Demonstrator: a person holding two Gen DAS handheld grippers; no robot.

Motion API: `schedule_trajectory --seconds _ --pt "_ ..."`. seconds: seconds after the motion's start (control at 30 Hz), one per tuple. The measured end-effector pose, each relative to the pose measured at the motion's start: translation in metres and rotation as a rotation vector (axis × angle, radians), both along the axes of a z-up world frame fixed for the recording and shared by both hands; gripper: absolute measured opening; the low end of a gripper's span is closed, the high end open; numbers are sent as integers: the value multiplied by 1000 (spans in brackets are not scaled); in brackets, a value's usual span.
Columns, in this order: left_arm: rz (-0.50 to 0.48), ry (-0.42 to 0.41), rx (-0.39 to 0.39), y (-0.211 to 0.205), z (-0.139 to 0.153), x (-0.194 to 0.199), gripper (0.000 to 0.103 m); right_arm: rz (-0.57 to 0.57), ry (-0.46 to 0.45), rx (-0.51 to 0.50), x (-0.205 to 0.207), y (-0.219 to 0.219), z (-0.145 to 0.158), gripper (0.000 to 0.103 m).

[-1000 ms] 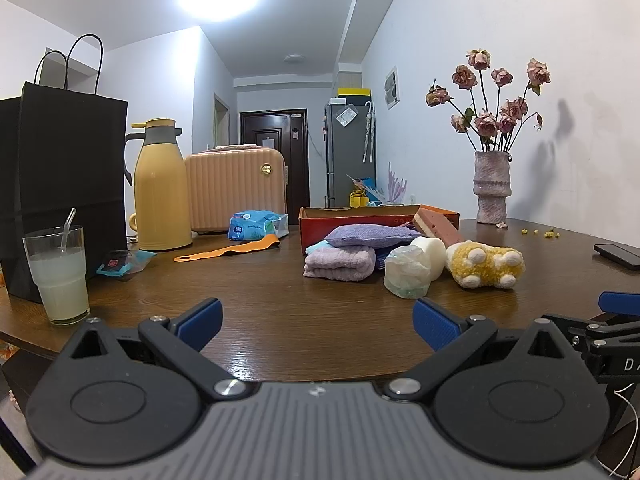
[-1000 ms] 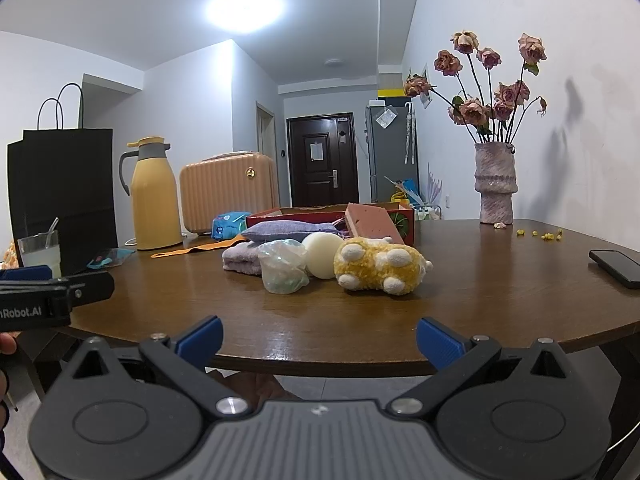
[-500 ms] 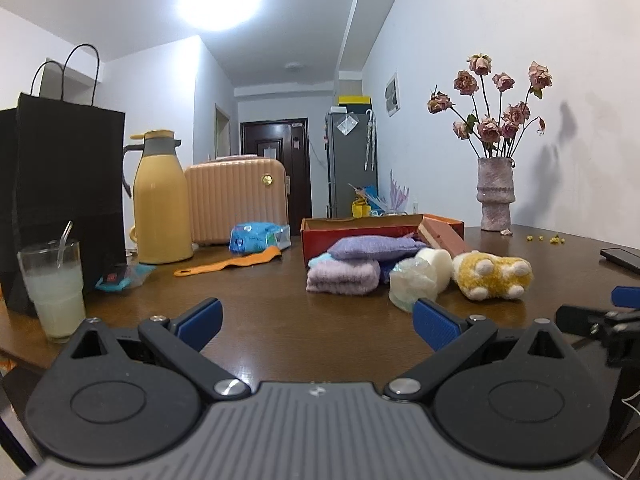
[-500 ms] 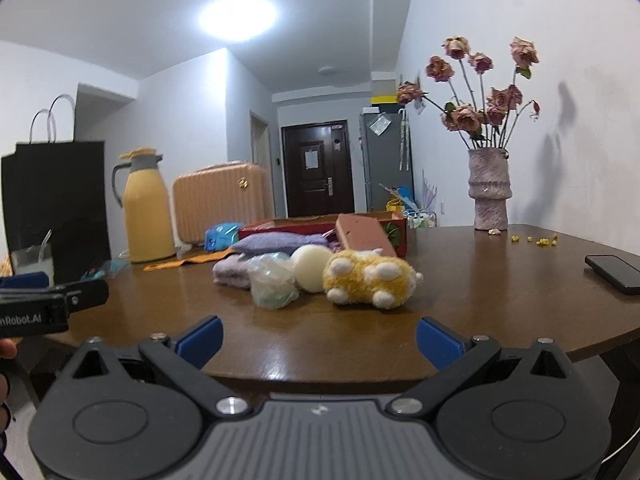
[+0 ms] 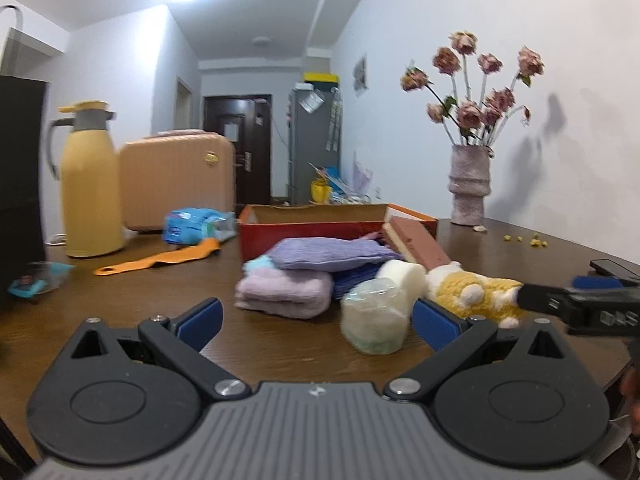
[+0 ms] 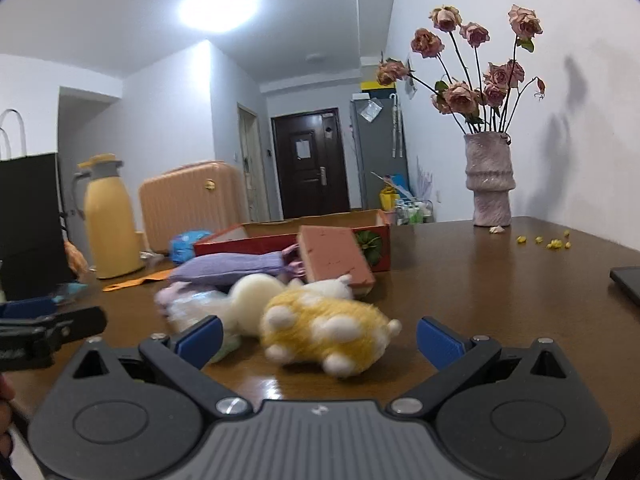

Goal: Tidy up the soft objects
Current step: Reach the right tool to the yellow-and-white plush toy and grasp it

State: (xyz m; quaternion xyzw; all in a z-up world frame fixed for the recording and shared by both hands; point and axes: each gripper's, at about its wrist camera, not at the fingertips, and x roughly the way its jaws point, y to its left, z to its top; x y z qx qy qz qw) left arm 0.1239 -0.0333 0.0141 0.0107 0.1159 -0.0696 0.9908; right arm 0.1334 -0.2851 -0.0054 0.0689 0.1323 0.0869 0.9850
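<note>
Wooden table (image 6: 480,280): both grippers spread, empty; right gripper (image 6: 318,334) approaching plush (image 6: 328,330); next, straddle, pinch.

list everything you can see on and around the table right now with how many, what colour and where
plush toy: 1, yellow-white, table front
white foam roll: 1, beside plush
wrapped bundle: 1, pale green, front
folded towel: 1, lilac
pouch: 1, purple, atop pile
box: 1, red, behind pile
thermos: 1, yellow, left
suitcase: 1, peach
vase: 1, pinkish, dried roses
phone: 1, black, right edge
left hand-held gripper: open
right hand-held gripper: open
</note>
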Motion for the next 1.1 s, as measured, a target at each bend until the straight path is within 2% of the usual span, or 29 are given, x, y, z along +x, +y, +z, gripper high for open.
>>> schedule_trajectory --seconds 0.13,0.23,0.3,0.37,0.43,0.47,0.6,0.63,0.7,0.73,0.9,1.0,1.1 --pt "-47 19 6 -18 -2 15 103 35 16 68 38 -16 3 102" --pt "-59 40 13 -27 -6 20 103 17 38 134 65 -34 9 90" --pt "-64 59 13 -30 -9 24 103 -23 70 85 80 -39 10 84" --pt "-68 74 12 -33 -10 27 103 -29 146 22 97 -43 5 71" --pt "-70 79 12 -32 -11 26 103 2 203 5 102 -45 -3 63" --pt "-66 78 15 -32 -11 26 103 21 193 18 97 -44 -4 60" --pt "-14 85 -10 -18 -9 24 103 225 195 83 52 -23 -6 59" --pt "6 85 -24 -13 -8 23 103 291 204 113 42 -15 -9 63" --pt "50 81 -46 -4 -6 20 103 392 205 144 23 1 -13 64" --pt "66 80 -54 0 -5 19 103 404 186 149 15 6 -12 64" --pt "55 64 -62 4 0 7 103 292 57 137 -1 -1 5 64" --pt "-11 80 -102 -1 0 6 103 246 58 109 15 -11 7 67" --pt "-80 141 -141 -9 -6 17 102 259 96 131 48 -19 2 67"
